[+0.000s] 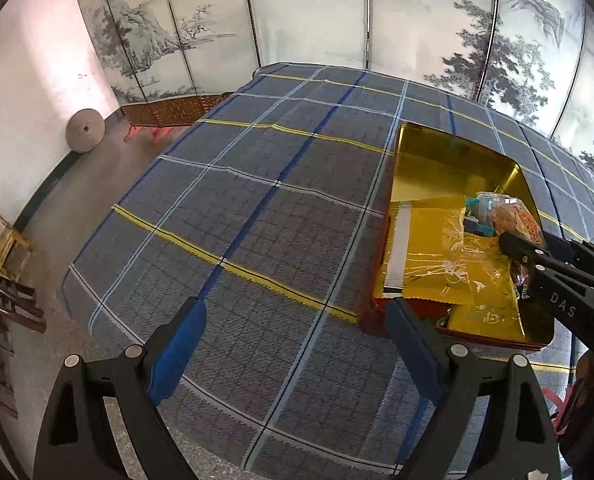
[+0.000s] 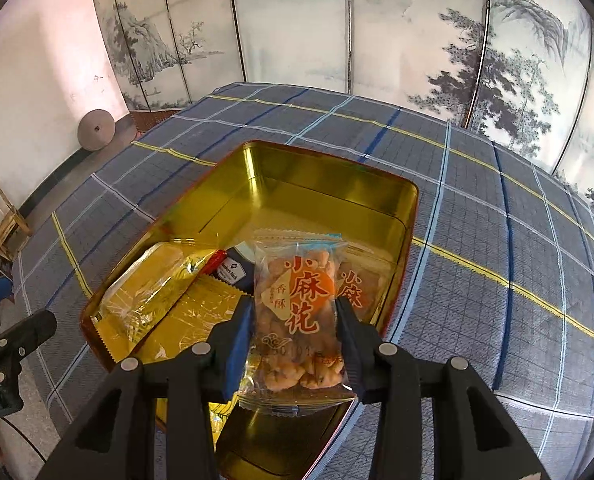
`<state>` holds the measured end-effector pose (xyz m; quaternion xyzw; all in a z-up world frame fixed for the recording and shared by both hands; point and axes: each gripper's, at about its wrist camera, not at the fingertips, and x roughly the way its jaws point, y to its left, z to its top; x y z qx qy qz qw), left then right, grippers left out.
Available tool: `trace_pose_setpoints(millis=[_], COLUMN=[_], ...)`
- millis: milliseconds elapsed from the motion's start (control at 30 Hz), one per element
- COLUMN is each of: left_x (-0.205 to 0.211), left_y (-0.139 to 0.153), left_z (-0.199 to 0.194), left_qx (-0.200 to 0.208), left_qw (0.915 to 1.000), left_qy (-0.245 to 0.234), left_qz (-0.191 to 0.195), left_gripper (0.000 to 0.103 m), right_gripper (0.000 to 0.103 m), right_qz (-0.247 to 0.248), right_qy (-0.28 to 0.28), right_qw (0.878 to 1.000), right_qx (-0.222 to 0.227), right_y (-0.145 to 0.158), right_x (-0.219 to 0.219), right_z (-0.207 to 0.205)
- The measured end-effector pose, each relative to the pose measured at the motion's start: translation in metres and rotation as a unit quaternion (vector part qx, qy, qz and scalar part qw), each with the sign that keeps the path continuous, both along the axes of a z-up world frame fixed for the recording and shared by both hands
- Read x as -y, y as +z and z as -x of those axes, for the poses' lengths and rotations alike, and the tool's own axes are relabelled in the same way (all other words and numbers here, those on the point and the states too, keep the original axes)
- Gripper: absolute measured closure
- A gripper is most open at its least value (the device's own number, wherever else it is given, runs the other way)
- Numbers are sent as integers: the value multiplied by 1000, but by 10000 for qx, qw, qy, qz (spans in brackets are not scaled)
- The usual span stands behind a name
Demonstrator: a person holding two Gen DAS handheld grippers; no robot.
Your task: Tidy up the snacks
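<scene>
A painted folding screen [image 1: 317, 12] with ink trees and hills is seen along the back of the room, and in front of it a table is covered by a grey-blue plaid cloth [image 1: 257, 208] crossed by yellow, dark blue and pale blue lines. On the right part of the cloth, as seen from the left wrist, an open gold tin [image 2: 329, 184] with a red outer rim is placed; its far half is bare and shiny, while its near half is filled with packets. Large gold foil packets [image 2: 169, 292] are laid along the tin's left side, a small dark packet [image 2: 233, 270] is tucked between them and the clear bags, and a second clear bag with orange characters [image 2: 361, 284] is lying against the right wall. Above the tin's near half, a clear bag of fried twists [image 2: 297, 312] printed with large orange-red characters is gripped at its two side edges by the right gripper [image 2: 295, 320], whose blue-padded fingers are drawn in narrow against the plastic. The left gripper [image 1: 297, 348] is held over bare cloth just beside the tin's near left corner, its fingers spread wide with nothing between them. A round stone disc [image 1: 85, 131] is leaned against the pale wall at the far left, and wooden chairs [image 1: 1, 236] are seen on the floor nearby.
</scene>
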<state>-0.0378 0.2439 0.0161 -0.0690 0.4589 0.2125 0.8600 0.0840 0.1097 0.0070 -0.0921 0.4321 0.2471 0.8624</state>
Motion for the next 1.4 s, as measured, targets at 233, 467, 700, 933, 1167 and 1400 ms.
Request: trace_pose_setpoints(millis=[233,467,700,933,1167,1400], left_x=[8,14,19,26,36,44], left_y=[0,2,3,6,8,9], left_z=[-1,-1,-2,-3,-5,-6], left_qx=[-6,9,8,11,-5,-7], left_qw=[10000,9999,9999,9998,9995,9993], left_qy=[-73,-126,-160,-215,-289,-351], left_qz=[4,1,-2,-40,-94,-138], left_gripper=[14,14,14,13,13,13], right_gripper=[48,38,26,20,20,20], right_qz=[-37,-87,-175,-209,-220,-80], right_qy=[1,30,106,170,155,42], right_qw=[10000,9999,9996,9994,9994,9998], right_qx=[-33,48,217,229,196,186], right_y=[2,10,23,28,30,24], right_x=[1,4,8,17,28,37], right_z=[3,10,23,39,52,58])
